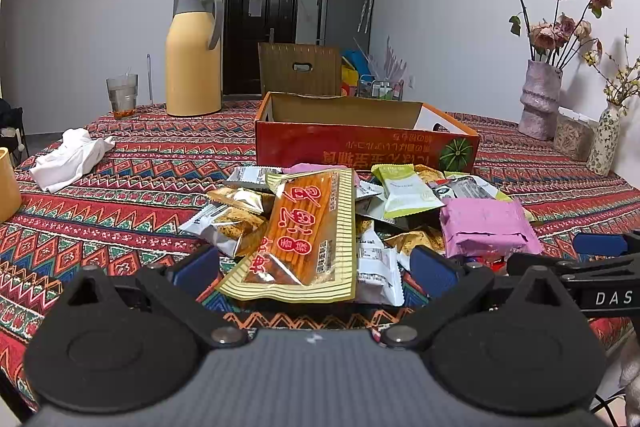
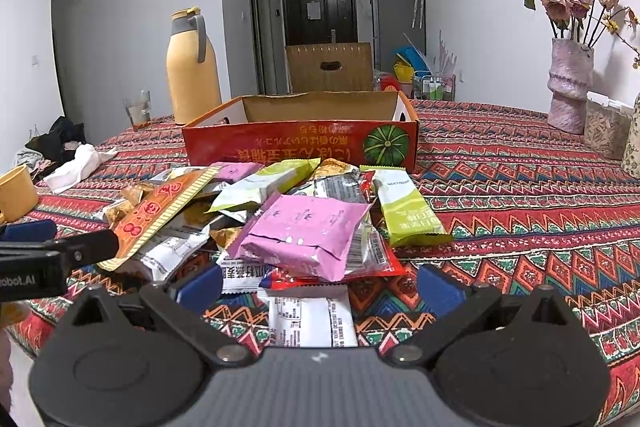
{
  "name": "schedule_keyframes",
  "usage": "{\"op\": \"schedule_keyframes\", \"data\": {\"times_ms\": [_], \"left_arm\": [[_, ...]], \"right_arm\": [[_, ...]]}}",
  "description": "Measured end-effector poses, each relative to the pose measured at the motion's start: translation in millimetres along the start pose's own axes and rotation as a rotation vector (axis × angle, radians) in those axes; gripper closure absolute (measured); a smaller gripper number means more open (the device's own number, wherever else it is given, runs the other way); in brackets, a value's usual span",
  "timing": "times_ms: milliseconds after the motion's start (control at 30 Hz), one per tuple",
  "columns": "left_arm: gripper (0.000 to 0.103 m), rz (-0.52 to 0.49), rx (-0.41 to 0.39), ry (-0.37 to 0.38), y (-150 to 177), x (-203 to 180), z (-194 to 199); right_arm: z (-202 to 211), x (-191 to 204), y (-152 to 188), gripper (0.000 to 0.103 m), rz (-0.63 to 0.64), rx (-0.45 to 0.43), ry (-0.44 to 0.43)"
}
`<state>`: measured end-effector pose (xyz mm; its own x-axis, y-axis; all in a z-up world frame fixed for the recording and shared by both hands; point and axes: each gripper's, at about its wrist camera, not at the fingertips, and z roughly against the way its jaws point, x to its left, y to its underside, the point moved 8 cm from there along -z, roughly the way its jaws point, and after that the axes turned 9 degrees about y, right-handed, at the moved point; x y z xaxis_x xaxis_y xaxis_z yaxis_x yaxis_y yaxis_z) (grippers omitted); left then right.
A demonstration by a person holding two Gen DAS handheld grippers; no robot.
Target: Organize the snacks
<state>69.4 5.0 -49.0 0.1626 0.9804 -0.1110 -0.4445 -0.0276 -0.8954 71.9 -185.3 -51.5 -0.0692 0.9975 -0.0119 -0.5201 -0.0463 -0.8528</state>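
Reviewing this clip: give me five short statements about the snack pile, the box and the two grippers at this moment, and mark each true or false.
1. The red cardboard box stands behind the snack pile, open at the top. True.
2. The left gripper is shut on the orange-and-yellow striped packet. False: its jaws stand wide apart, with the packet lying between them on the pile.
3. A pink packet lies on top of the pile in front of the right gripper. True.
4. The right gripper holds a green packet. False: it is open and holds nothing.
5. The yellow thermos jug lies tipped over inside the box. False: it stands upright on the tablecloth, left of the box.
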Motion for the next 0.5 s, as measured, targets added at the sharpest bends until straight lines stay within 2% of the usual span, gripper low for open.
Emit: {"op": "schedule_keyframes", "data": {"times_ms": [367, 500], "left_arm": [[0.0, 0.006, 0.011, -0.001, 2.9, 1.2, -1.6], [0.0, 0.005, 0.019, -0.001, 3.7, 1.1, -2.9]], "right_arm": [[-3.8, 2.2, 3.5, 0.0, 0.011, 0.019, -0.005], [-8.5, 5.0, 8.4, 0.008, 0.026, 0.045, -0.007]]}}
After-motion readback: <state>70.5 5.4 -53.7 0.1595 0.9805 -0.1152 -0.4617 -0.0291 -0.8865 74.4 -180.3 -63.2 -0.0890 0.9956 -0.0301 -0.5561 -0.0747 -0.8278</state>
